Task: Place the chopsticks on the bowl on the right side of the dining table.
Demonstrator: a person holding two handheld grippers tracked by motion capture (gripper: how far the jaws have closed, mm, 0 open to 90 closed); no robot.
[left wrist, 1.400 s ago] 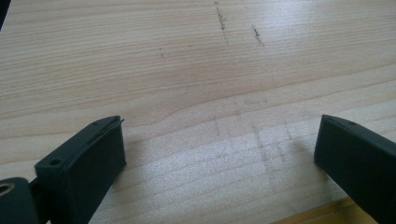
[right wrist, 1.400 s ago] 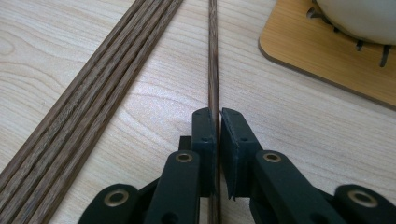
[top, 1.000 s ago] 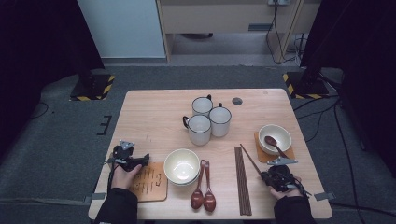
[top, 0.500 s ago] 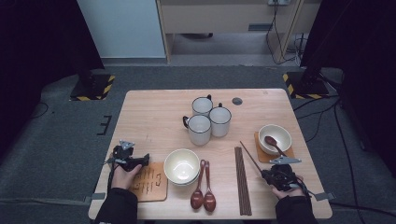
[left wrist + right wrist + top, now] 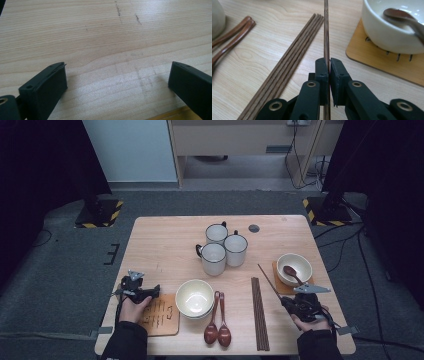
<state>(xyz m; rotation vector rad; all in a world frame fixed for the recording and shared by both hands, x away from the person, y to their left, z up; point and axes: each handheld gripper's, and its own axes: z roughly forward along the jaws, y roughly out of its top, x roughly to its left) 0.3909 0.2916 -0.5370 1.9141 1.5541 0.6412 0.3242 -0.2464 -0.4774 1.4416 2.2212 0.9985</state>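
While my right gripper [image 5: 329, 65] pinches one slim dark-brown chopstick [image 5: 326, 30] between its fingers, four more [image 5: 294, 50] lie just left; left gripper [image 5: 117, 82] fingers spread over bare tabletop [image 5: 100, 37].

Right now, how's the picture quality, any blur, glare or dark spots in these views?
High view: soft and grainy, table lit, surroundings dark. Left gripper view: wood grain crisp, the near black fingers slightly soft, faint shadows beside them. Right gripper view: right gripper and held chopstick sharp, bowl glary and blurred.

black sleeves; left gripper [image 5: 150, 292], right gripper [image 5: 285, 301]: black bodies, 2 blocky jaws (brass-ringed pivot holes), grey 3-cornered plates.
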